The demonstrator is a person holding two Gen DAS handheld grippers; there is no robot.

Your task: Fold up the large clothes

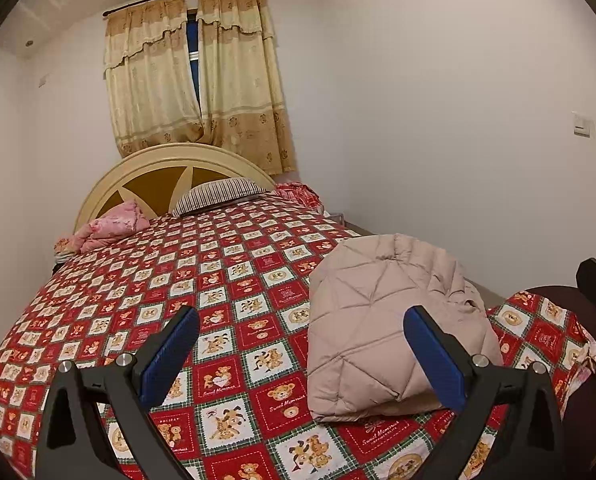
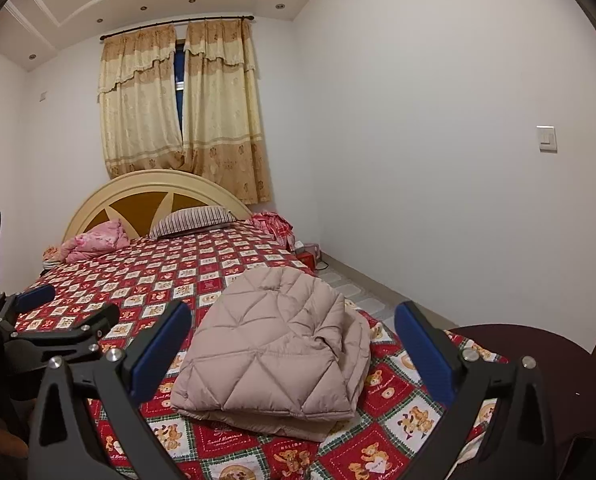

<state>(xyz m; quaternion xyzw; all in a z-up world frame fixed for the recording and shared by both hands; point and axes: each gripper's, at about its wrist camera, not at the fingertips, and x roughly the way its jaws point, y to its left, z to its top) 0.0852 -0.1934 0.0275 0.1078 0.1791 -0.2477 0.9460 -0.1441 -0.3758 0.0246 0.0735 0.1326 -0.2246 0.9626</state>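
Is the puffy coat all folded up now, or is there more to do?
It looks nearly done. The puffy beige coat lies in a compact bundle on the red teddy-bear bedspread, layers stacked. Nothing is in hand: the left gripper and right gripper are both open, off the coat. Maybe left: tidying the loose, rumpled edge on its right side.

Count, both views: one folded beige quilted jacket (image 2: pixel 274 354) on one bed (image 2: pixel 186 264). One striped pillow (image 2: pixel 192 220), one pink bundle (image 2: pixel 94 242), one red bundle (image 2: pixel 272 220). Two curtain panels (image 2: pixel 138 100). One wall switch (image 2: pixel 546 139). Two grippers: left (image 1: pixel 302 350), right (image 2: pixel 292 346).
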